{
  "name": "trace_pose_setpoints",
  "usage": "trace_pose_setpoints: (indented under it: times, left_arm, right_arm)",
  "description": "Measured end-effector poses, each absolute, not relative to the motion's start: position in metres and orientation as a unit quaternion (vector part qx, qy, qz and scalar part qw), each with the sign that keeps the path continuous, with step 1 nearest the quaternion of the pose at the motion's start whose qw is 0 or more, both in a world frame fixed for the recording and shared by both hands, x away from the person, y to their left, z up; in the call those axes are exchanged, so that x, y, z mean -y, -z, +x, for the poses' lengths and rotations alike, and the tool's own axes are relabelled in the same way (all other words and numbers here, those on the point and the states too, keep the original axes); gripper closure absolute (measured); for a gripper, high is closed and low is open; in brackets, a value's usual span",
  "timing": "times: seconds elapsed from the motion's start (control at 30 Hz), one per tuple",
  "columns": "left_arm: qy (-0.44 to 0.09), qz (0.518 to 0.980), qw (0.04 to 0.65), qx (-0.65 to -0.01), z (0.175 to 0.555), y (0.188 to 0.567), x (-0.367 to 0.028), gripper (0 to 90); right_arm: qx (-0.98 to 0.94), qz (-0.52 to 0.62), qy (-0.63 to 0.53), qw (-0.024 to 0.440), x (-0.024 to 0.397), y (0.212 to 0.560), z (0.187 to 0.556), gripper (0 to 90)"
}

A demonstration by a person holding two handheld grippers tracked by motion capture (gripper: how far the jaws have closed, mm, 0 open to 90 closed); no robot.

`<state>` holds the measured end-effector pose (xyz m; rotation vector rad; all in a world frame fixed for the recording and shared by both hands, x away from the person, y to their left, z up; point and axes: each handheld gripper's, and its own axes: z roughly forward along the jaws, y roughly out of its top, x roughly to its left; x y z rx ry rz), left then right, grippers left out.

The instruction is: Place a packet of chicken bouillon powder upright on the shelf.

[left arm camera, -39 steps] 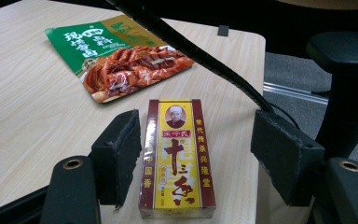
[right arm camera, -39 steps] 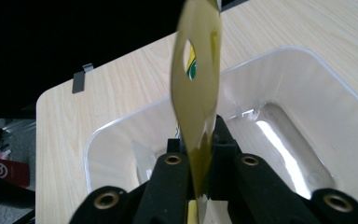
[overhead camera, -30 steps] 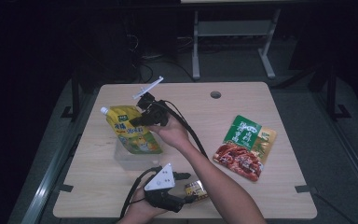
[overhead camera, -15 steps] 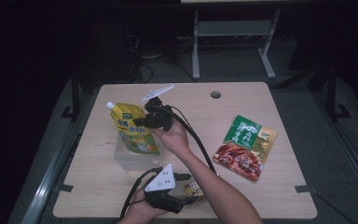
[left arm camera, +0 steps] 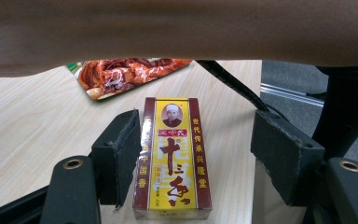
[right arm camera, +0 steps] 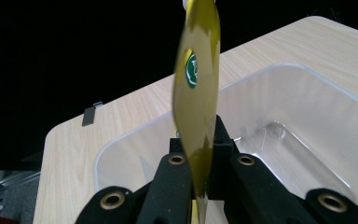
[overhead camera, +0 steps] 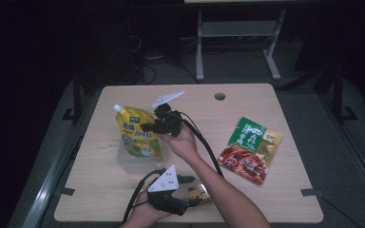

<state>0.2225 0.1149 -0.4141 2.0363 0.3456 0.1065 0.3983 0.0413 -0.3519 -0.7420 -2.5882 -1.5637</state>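
Jaws of your right gripper (overhead camera: 148,127) are clamped on the edge of the yellow spouted plastic pouch (overhead camera: 137,134), which you hold upright over the clear plastic bin (overhead camera: 123,160). In the right gripper view the pouch (right arm camera: 196,93) shows edge-on, pinched between the two black pads, with the bin (right arm camera: 303,116) just behind and below it.

Your left gripper (overhead camera: 190,179) rests near the table's (overhead camera: 285,199) front edge with its jaws apart around the small yellow-and-maroon cardboard box (overhead camera: 199,192). In the left gripper view that box (left arm camera: 173,161) lies flat between the fingers (left arm camera: 121,151): the left pad sits at its side, the right pad stands clear. Beyond it lies the red-and-green foil food packet (left arm camera: 126,74).
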Motion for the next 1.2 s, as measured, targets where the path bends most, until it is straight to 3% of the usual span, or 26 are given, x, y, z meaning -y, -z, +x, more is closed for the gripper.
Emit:
trace_pose_setpoints:
  times: [0.53,0.67,0.73,0.77,1.2]
  left_arm:
    - [-0.039,0.853,0.499,-0.151,0.225,0.418,-0.115,32.6]
    - [-0.039,0.854,0.495,-0.153,0.226,0.418,-0.114,32.5]
    - [-0.038,0.855,0.494,-0.154,0.226,0.418,-0.115,32.3]
    - [-0.041,0.856,0.492,-0.155,0.227,0.419,-0.115,31.3]
    - [-0.051,0.865,0.469,-0.174,0.231,0.422,-0.113,28.2]
  right_arm:
    - [0.839,-0.238,0.488,0.031,-0.027,0.366,0.4,88.0]
    - [0.848,-0.241,0.473,0.019,-0.026,0.364,0.4,77.0]
    - [0.845,-0.243,0.475,0.042,-0.023,0.364,0.403,76.0]
    - [0.84,-0.248,0.479,0.052,-0.019,0.364,0.405,69.9]
    - [0.839,-0.256,0.478,0.053,0.013,0.351,0.397,54.2]
